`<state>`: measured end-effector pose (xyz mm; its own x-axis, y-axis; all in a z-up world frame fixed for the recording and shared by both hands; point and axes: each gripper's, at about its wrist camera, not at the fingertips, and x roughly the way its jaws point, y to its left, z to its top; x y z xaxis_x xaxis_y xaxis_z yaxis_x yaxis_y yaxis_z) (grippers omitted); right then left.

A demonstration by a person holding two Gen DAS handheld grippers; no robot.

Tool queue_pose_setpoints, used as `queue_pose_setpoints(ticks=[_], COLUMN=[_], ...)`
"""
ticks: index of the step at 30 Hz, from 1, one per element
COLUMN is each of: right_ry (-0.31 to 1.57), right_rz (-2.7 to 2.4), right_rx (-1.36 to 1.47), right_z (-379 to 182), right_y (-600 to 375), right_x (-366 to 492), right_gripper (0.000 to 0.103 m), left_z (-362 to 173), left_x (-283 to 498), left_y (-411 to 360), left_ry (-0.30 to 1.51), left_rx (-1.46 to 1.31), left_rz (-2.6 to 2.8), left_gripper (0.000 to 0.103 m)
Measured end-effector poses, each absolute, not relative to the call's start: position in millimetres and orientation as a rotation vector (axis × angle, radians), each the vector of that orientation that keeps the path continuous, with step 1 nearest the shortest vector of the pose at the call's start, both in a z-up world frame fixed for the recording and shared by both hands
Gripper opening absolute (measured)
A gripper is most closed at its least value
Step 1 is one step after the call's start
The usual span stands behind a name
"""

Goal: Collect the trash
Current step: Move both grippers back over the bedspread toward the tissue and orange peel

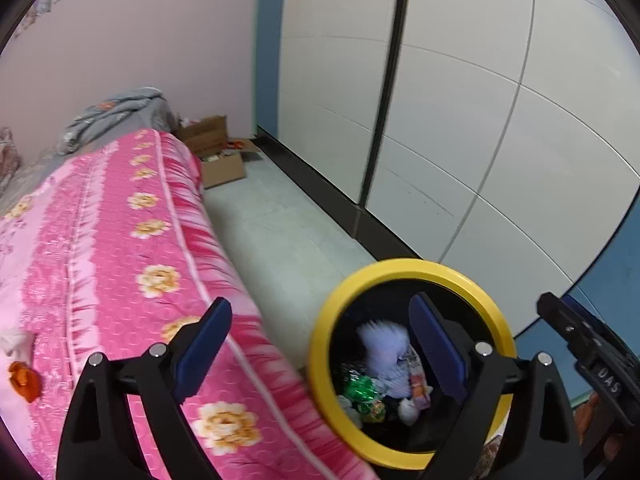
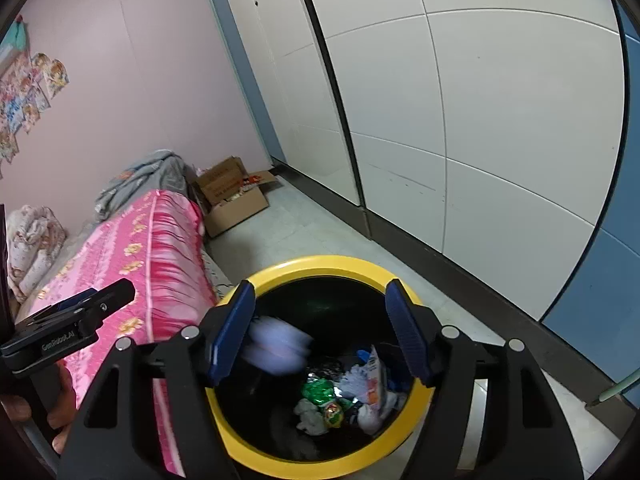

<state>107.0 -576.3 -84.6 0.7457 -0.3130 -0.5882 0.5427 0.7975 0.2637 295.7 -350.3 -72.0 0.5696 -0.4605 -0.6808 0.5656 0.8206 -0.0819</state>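
Note:
A black trash bin with a yellow rim stands on the floor beside the bed. Inside lie wrappers, a green foil piece and crumpled tissues. A blurred pale white piece shows in the bin's mouth, free of any pad. My right gripper is open directly over the bin. My left gripper is open wide, spanning the bed's edge and the bin. An orange scrap and a white scrap lie on the bed at far left.
The bed with a pink floral cover fills the left. White wardrobe doors line the right. A narrow strip of pale floor runs between them to open cardboard boxes. Grey bedding is heaped at the bed's far end.

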Motion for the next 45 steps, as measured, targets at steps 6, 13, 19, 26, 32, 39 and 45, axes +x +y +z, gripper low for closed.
queue_pose_setpoints(ticks=[6,13,19,26,32,39,45], right_ry=[0.550,0.557,0.602,0.668,0.751,0.805,0.824], right_rz=[-0.423,-0.273,-0.118,0.062,0.193,0.295,0.343], right_rx=[0.445,0.410,0.364,0.298,0.245,0.191,0.143], right_z=[-72.5,-57.2,-49.0,-51.3,-65.8,-79.7,-85.4], right_y=[-562.1,-529.5,-482.3,-411.8,-351.8,-303.4,-272.5], right_x=[109.0,125.4,154.4,193.7,230.5,259.1,278.2], right_gripper=[0.069,0.074,0.074,0.074,0.074,0.074,0.074], left_z=[-58.6,-47.9,-42.9,-47.0,-59.1,-85.6,-105.9], left_x=[299.7,308.3,322.7,347.0,371.6,407.9,424.1], left_y=[-312.0,-256.5,-188.6,-102.2,-54.3,-21.4,-8.9], left_ry=[0.733,0.699,0.667,0.668,0.683,0.787,0.845], left_rx=[0.112,0.094,0.104,0.130,0.168,0.133,0.092], left_rz=[-0.529,-0.443,-0.327,-0.226,-0.243,-0.258,-0.302], left_gripper=[0.087,0.087,0.087,0.087,0.087,0.087,0.087])
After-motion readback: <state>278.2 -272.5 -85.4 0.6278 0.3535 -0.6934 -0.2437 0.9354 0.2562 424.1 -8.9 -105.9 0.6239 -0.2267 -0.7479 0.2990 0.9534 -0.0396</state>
